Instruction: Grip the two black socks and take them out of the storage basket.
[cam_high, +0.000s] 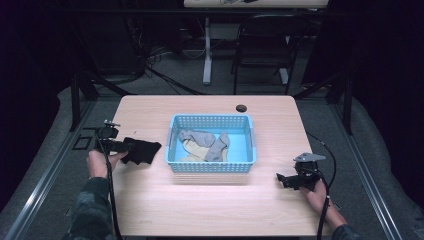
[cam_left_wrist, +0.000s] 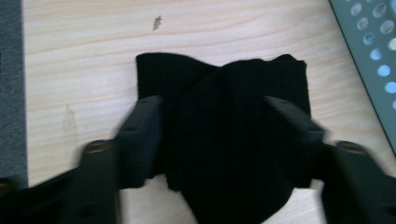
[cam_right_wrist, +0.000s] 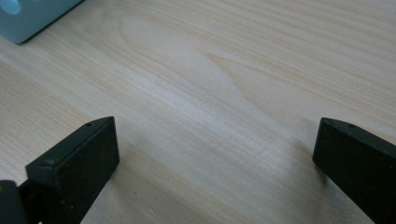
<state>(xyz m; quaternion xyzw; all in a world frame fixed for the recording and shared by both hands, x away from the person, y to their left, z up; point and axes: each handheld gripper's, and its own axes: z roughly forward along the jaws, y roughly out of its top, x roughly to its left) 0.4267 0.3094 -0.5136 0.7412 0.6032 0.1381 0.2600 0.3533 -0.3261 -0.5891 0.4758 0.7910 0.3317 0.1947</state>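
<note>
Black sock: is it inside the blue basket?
No, the black sock lies on the table, left of the blue basket.

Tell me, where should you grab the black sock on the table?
Probably the bunched hump in the middle of the black sock, coming straight down from above. The sock lies flat on the table, so its edges give nothing to pinch. The left hand-held gripper already straddles that hump, jaws apart.
</note>
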